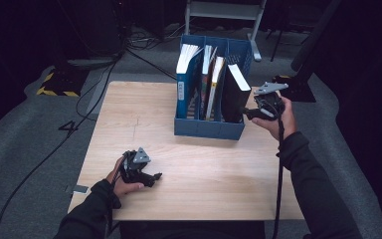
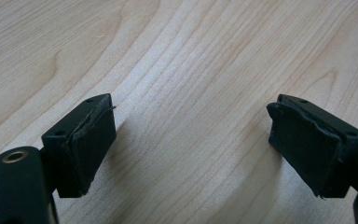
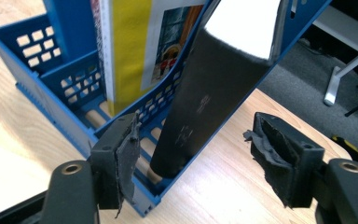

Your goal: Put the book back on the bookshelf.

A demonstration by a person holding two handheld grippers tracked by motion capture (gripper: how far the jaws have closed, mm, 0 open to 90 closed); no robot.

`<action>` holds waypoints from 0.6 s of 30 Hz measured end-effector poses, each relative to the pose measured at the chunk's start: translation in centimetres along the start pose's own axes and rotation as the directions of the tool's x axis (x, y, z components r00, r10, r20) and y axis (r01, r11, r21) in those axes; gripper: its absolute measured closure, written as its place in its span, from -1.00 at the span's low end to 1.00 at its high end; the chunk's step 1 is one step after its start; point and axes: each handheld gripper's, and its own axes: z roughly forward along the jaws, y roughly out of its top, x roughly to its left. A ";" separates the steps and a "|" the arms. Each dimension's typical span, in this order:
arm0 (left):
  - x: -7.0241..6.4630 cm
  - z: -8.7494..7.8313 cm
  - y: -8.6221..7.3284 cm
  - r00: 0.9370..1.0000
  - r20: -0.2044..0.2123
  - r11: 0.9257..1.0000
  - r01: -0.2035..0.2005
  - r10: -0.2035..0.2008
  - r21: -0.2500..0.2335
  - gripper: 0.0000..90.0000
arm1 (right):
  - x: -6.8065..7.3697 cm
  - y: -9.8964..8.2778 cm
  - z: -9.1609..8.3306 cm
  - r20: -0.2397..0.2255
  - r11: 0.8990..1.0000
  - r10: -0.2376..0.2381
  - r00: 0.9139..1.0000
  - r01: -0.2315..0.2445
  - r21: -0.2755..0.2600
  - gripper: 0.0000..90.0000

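The thick black book with white page edges stands tilted in the right-hand slot of the blue plastic file rack on the light wooden table. The right gripper is just beside it, jaws spread wide, not pinching it. The left gripper rests low over bare wood, near the table's front edge, its jaws spread and holding nothing.

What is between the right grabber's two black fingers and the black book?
Nothing. In the right gripper view, the open right gripper frames the black book, with bare gaps on both sides.
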 end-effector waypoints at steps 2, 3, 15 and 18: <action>0.0 0.0 0.0 1.000 0.000 1.000 0.000 0.000 0.000 -0.67 | 0.2 -0.3 -0.3 -0.003 1.000 -0.010 1.000 0.010 -0.005 -0.26; 0.0 0.0 0.0 1.000 0.000 1.000 0.000 0.000 0.000 -0.67 | 0.4 -0.6 -0.5 -0.004 1.000 -0.018 1.000 0.018 -0.006 -0.26; 0.0 0.0 0.0 1.000 0.000 1.000 0.000 0.000 0.000 -0.67 | 1.7 -3.1 -1.7 -0.006 0.997 -0.078 0.997 0.078 0.005 -0.26; 0.0 0.0 0.0 1.000 0.000 1.000 0.000 0.000 0.000 -0.67 | 1.9 -4.0 -2.0 -0.005 0.996 -0.094 0.996 0.094 0.007 -0.26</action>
